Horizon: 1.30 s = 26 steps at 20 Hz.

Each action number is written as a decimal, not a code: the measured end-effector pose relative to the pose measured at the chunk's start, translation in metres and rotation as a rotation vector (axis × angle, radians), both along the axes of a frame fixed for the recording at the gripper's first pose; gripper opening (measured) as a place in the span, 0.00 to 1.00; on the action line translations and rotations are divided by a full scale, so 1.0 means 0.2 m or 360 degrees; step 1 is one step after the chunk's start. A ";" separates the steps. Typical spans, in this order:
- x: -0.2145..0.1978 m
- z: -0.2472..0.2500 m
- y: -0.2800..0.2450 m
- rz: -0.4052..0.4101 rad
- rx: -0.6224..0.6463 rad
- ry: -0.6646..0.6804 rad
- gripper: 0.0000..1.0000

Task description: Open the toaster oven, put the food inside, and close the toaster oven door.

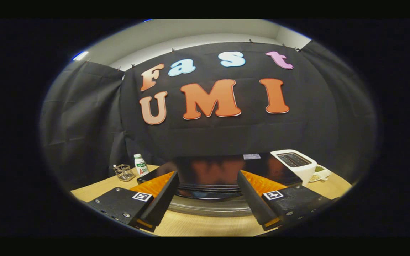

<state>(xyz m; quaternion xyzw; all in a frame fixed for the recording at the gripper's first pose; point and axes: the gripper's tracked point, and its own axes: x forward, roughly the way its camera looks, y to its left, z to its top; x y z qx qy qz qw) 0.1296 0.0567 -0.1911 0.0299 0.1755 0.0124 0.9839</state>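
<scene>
Gripper (206,193) released, empty, hovering over toaster oven (212,174) top. Door looks unopened, so opening, loading food & closing prob. all left.

Dim booth, lit from above; the glossy black toaster oven top (212,170) mirrors the wall. Edges bend, darken and blur; the centre stays sharp.

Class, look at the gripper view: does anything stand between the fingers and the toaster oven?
Nothing visible does. The gripper is open, and the toaster oven sits right between and just ahead of its fingers. The bottle and white toaster stand off to the sides.
</scene>
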 end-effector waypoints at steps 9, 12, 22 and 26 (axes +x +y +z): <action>-0.01 -0.11 -0.01 -0.0004 -0.0120 0.0018 0.97; -0.10 -0.10 0.00 0.0019 -0.0049 0.0029 0.86; -0.54 -0.18 0.07 0.0211 -0.0032 0.0203 0.81; -0.73 -0.38 0.13 0.0290 0.0126 0.0442 0.81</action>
